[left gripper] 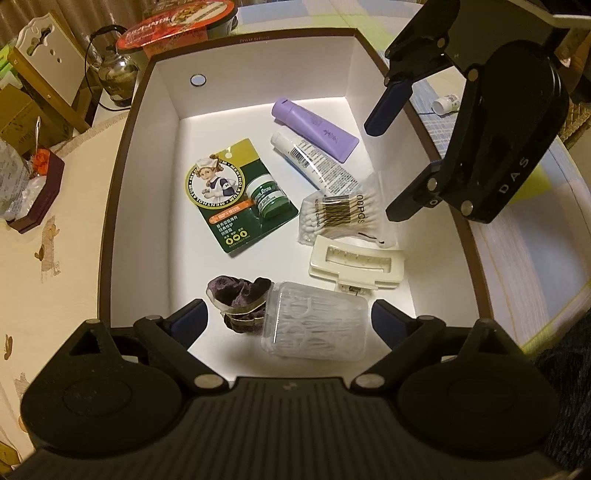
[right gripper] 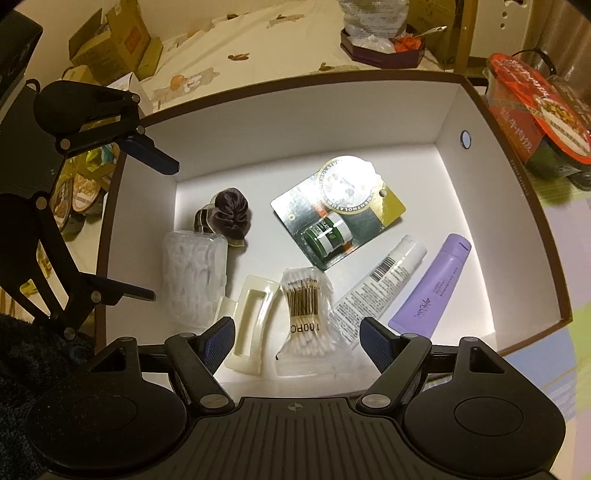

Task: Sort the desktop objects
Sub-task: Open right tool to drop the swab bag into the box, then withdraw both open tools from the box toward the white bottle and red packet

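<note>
A white box with a brown rim [left gripper: 147, 184] [right gripper: 295, 122] holds a purple tube [left gripper: 314, 129] [right gripper: 432, 284], a white tube [left gripper: 314, 162] [right gripper: 380, 280], a green ointment card [left gripper: 236, 195] [right gripper: 332, 221], a bag of cotton swabs [left gripper: 340, 214] [right gripper: 306, 306], a cream hair clip [left gripper: 356, 262] [right gripper: 251, 325], a purple scrunchie [left gripper: 236, 299] [right gripper: 225, 210] and a clear box of floss picks [left gripper: 317, 325] [right gripper: 194, 277]. My left gripper [left gripper: 290, 321] [right gripper: 147, 225] hangs open over the floss box, touching nothing. Over the swabs and clip, my right gripper [right gripper: 297, 334] [left gripper: 391, 158] is open and empty.
A red-lidded noodle bowl [left gripper: 177, 26] [right gripper: 535, 110] and a metal kettle [left gripper: 114, 74] stand behind the box. A dark tray of snacks [left gripper: 37, 192] [right gripper: 384, 48] lies on the cream cloth. A small white bottle [left gripper: 447, 103] lies outside the box's right rim. Cardboard boxes [right gripper: 110, 48] lie beyond.
</note>
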A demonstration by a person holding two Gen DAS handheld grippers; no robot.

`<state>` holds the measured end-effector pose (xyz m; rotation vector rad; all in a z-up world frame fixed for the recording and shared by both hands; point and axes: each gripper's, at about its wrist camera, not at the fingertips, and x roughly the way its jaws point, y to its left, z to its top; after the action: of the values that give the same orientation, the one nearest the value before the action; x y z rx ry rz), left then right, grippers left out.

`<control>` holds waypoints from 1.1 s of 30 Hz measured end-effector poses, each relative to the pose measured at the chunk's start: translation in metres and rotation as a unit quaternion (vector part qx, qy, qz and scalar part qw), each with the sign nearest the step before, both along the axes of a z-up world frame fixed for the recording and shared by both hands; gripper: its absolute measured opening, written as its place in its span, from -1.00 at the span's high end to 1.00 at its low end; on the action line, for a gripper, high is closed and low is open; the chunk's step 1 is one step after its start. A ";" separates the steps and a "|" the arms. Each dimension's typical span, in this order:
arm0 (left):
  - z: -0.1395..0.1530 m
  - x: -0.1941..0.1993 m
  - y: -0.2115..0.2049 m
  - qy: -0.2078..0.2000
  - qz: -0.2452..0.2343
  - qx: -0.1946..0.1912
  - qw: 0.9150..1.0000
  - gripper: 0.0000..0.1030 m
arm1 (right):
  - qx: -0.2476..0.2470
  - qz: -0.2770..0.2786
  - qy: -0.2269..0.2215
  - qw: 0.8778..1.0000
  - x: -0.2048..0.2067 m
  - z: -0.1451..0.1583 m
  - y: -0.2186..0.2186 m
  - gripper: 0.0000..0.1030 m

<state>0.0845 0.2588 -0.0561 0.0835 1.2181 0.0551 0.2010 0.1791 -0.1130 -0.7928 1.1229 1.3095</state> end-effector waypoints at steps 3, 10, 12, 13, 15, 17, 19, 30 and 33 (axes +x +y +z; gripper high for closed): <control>0.004 -0.002 -0.005 -0.004 -0.002 0.006 1.000 -0.82 | 0.008 -0.002 -0.004 1.000 -0.003 0.006 -0.005 -0.50; 0.016 -0.009 -0.021 -0.017 -0.006 0.022 1.000 -0.82 | 0.033 -0.012 -0.014 0.999 -0.012 0.024 -0.019 -0.50; 0.020 -0.012 -0.026 -0.022 -0.007 0.027 0.999 -0.83 | 0.039 -0.014 -0.017 0.999 -0.015 0.029 -0.025 -0.50; 0.021 -0.013 -0.028 -0.024 -0.007 0.029 0.999 -0.83 | 0.042 -0.014 -0.018 0.999 -0.016 0.031 -0.028 -0.50; 0.025 -0.016 -0.034 -0.028 -0.007 0.034 0.999 -0.83 | 0.049 -0.016 -0.021 0.998 -0.019 0.036 -0.035 -0.50; 0.028 -0.018 -0.040 -0.031 -0.009 0.039 0.999 -0.83 | 0.055 -0.018 -0.024 0.998 -0.022 0.041 -0.043 -0.50; 0.032 -0.021 -0.049 -0.034 -0.011 0.043 0.998 -0.83 | 0.062 -0.021 -0.026 0.997 -0.025 0.045 -0.051 -0.50; 0.047 -0.033 -0.098 -0.047 -0.026 0.059 0.997 -0.84 | 0.094 -0.044 -0.029 0.994 -0.041 0.066 -0.109 -0.50; 0.048 -0.034 -0.112 -0.050 -0.030 0.061 0.996 -0.84 | 0.098 -0.048 -0.031 0.994 -0.045 0.070 -0.126 -0.50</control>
<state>0.0504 0.1465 -0.0082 0.2213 1.1110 0.0795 0.1556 0.0526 -0.0431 -0.6214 0.9557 1.2834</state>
